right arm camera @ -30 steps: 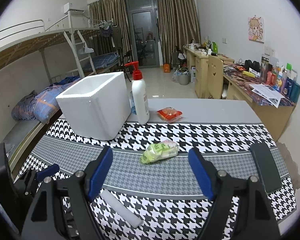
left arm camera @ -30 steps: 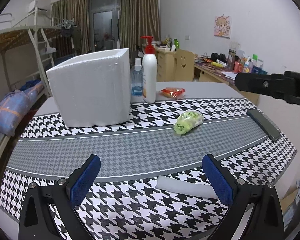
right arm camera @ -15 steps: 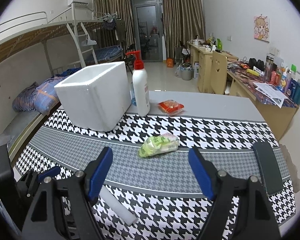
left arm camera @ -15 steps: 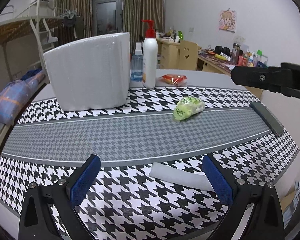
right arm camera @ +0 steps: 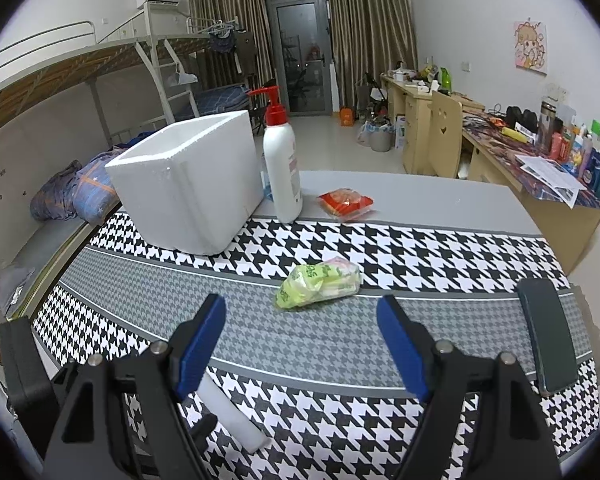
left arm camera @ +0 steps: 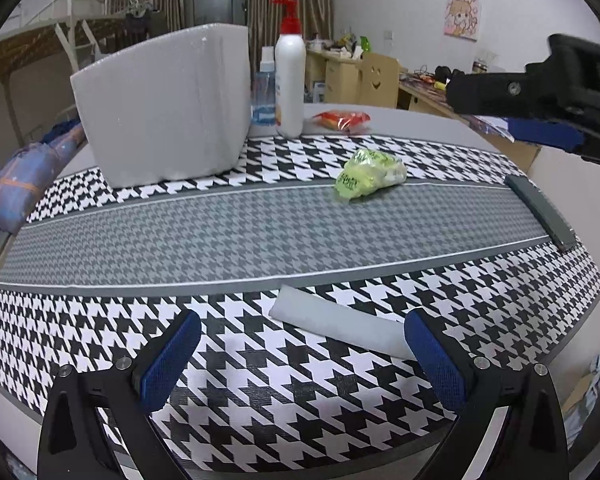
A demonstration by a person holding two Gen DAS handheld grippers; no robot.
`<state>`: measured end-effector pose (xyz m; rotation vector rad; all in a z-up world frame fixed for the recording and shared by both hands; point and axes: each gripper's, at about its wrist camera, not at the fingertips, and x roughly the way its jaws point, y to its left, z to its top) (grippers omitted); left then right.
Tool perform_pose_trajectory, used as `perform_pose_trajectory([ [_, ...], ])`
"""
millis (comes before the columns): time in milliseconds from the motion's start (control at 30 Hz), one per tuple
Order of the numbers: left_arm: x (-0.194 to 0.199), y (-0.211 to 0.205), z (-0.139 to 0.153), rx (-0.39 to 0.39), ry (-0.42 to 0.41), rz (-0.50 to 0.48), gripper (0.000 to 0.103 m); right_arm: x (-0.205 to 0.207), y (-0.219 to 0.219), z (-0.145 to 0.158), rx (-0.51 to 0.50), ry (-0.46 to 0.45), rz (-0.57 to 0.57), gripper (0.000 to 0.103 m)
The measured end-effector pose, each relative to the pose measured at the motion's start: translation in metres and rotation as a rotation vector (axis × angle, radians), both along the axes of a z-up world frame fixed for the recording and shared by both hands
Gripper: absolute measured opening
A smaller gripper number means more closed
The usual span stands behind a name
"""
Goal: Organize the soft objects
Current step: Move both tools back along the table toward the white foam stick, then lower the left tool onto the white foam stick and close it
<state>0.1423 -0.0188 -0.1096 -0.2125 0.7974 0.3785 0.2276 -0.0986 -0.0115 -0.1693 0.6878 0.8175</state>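
Observation:
A white foam roll [left arm camera: 340, 326] [right arm camera: 230, 418] lies on the houndstooth cloth near the table's front edge. My left gripper [left arm camera: 302, 352] hangs open just above the cloth, the roll's right end close to its right finger. A green soft packet [left arm camera: 370, 174] [right arm camera: 320, 282] rests mid-table. A red packet [left arm camera: 342, 120] [right arm camera: 346, 204] lies at the back. My right gripper [right arm camera: 302, 340] stands open above the cloth, short of the green packet, nothing between its fingers. It also shows at the upper right in the left wrist view as right gripper [left arm camera: 540, 120]. A white foam box [left arm camera: 164, 104] [right arm camera: 188, 180] stands at the back left.
A white pump bottle [left arm camera: 290, 80] [right arm camera: 282, 172] and a small blue spray bottle [left arm camera: 264, 96] stand beside the box. A dark phone [left arm camera: 540, 212] [right arm camera: 546, 336] lies at the table's right edge. A bunk bed is left, desks are right.
My left gripper has sunk toward the cloth and come nearer the foam roll, which now looks larger and sits higher between its fingers. The right gripper has hardly moved.

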Motion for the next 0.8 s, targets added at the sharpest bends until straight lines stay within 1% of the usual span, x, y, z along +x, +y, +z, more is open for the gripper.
perform_pose_trajectory([
  [67,0.003,0.0,-0.004,0.0,0.017,0.003,0.101,0.001,-0.002,-0.001,0.003,0.002,-0.001,0.082],
  [133,0.006,-0.002,-0.007,0.013,0.034,0.0,0.097,0.004,-0.003,-0.002,0.006,0.006,-0.004,0.082],
  [167,0.008,-0.002,-0.008,0.008,0.04,-0.008,0.094,0.004,-0.004,-0.002,0.007,0.008,-0.006,0.082],
  [233,0.012,-0.002,-0.011,-0.014,0.055,-0.025,0.092,0.006,-0.006,-0.002,0.01,0.01,-0.011,0.082],
  [300,0.015,-0.002,-0.014,-0.021,0.064,-0.034,0.087,0.008,-0.007,-0.002,0.014,0.015,-0.015,0.082],
  [333,0.017,-0.001,-0.015,-0.028,0.069,-0.037,0.087,0.008,-0.007,-0.002,0.014,0.015,-0.017,0.082],
  [367,0.019,0.0,-0.016,-0.04,0.071,-0.041,0.086,0.009,-0.007,-0.001,0.014,0.013,-0.02,0.082],
  [433,0.022,0.0,-0.018,-0.038,0.073,-0.044,0.086,0.01,-0.008,-0.001,0.015,0.011,-0.021,0.082],
  [533,0.027,0.002,-0.02,-0.063,0.077,-0.068,0.08,0.012,-0.007,-0.001,0.016,0.01,-0.025,0.082],
  [633,0.03,0.005,-0.019,-0.087,0.067,-0.081,0.078,0.015,-0.006,-0.002,0.013,0.017,-0.03,0.082],
  [700,0.032,0.008,-0.017,-0.119,0.054,-0.095,0.074,0.017,-0.005,-0.004,0.01,0.021,-0.034,0.082],
  [800,0.039,0.012,-0.017,-0.134,0.049,-0.099,0.072,0.02,-0.004,-0.005,0.009,0.027,-0.038,0.082],
])
